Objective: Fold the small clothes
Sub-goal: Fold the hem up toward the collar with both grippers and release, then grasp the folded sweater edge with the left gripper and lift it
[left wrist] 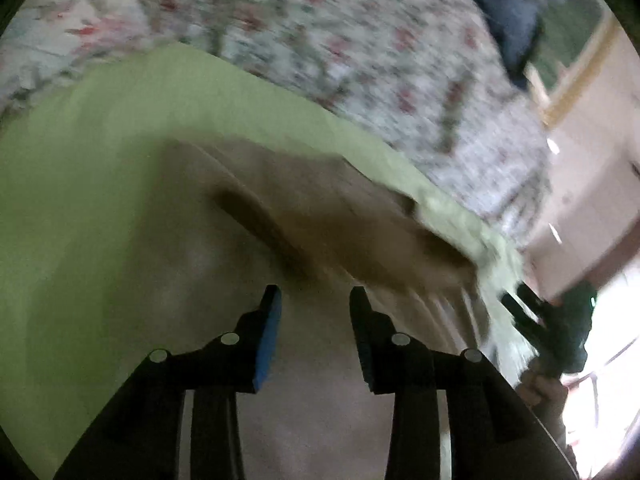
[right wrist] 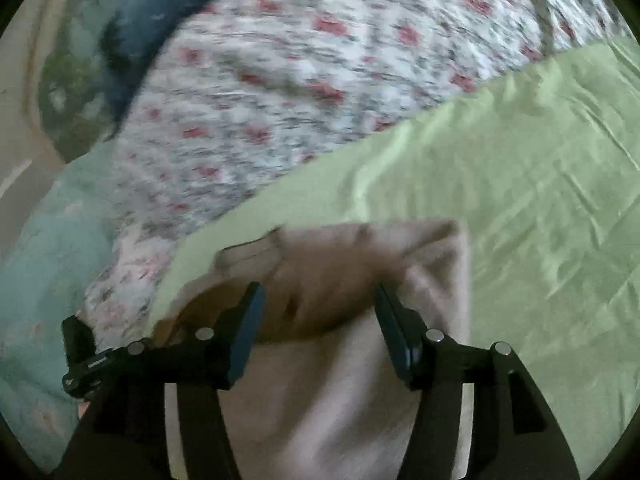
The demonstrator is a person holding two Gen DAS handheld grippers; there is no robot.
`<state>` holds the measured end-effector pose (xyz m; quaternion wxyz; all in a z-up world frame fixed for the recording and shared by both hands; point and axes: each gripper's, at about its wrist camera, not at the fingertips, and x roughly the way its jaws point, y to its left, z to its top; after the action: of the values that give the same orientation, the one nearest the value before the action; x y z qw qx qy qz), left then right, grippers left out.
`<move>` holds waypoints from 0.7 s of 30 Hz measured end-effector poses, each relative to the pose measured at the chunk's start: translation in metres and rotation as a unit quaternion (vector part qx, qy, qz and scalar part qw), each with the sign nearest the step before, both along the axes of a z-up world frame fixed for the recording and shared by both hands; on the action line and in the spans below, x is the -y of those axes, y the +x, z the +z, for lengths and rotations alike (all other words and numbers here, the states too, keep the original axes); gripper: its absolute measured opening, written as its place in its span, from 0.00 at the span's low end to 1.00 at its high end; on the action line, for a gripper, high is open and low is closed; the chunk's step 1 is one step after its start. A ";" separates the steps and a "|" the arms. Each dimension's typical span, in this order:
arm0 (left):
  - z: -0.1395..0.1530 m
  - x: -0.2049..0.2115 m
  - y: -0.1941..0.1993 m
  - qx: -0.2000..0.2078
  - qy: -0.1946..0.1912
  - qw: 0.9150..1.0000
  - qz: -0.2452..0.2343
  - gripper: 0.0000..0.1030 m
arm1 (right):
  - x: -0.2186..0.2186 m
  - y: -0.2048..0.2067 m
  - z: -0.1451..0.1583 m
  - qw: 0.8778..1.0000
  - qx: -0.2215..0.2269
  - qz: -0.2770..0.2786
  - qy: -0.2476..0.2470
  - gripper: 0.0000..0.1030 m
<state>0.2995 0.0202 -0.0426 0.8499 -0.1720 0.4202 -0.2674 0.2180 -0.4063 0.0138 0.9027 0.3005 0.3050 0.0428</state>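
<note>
A floral quilted bedspread (right wrist: 280,92) carries a light green sheet (right wrist: 520,200), and on the sheet lies a beige cloth garment (right wrist: 340,380) with a fold across it. Above it, the right gripper (right wrist: 318,320) and left gripper (left wrist: 314,320) hover, jaws spread, pinching nothing.

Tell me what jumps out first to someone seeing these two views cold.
A beige garment lies low in the middle on a light green sheet, partly folded over itself. Behind it spreads a floral bedspread. Both the left gripper and right gripper hang open above the garment.
</note>
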 end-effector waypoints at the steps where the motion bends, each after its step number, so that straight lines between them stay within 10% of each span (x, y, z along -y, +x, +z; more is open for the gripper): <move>1: -0.003 0.009 -0.005 -0.002 0.005 1.000 -0.012 0.38 | -0.016 -0.003 -0.001 0.999 -0.001 0.034 0.002 0.58; 6: -0.019 0.020 0.006 -0.006 0.064 0.998 0.003 0.36 | -0.058 0.006 -0.030 0.990 -0.074 0.104 -0.058 0.58; 10: -0.015 -0.032 0.034 -0.016 0.078 0.992 0.100 0.35 | -0.011 0.005 -0.045 0.989 -0.126 -0.011 -0.077 0.56; 21: -0.002 -0.067 -0.073 -0.019 -0.005 0.994 0.105 0.41 | -0.032 -0.064 -0.015 0.998 -0.063 -0.019 -0.022 0.56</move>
<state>0.2269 0.0872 -0.0447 0.8645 -0.2239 0.4143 -0.1758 0.1539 -0.3739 -0.0015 0.8887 0.2885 0.3564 -0.0007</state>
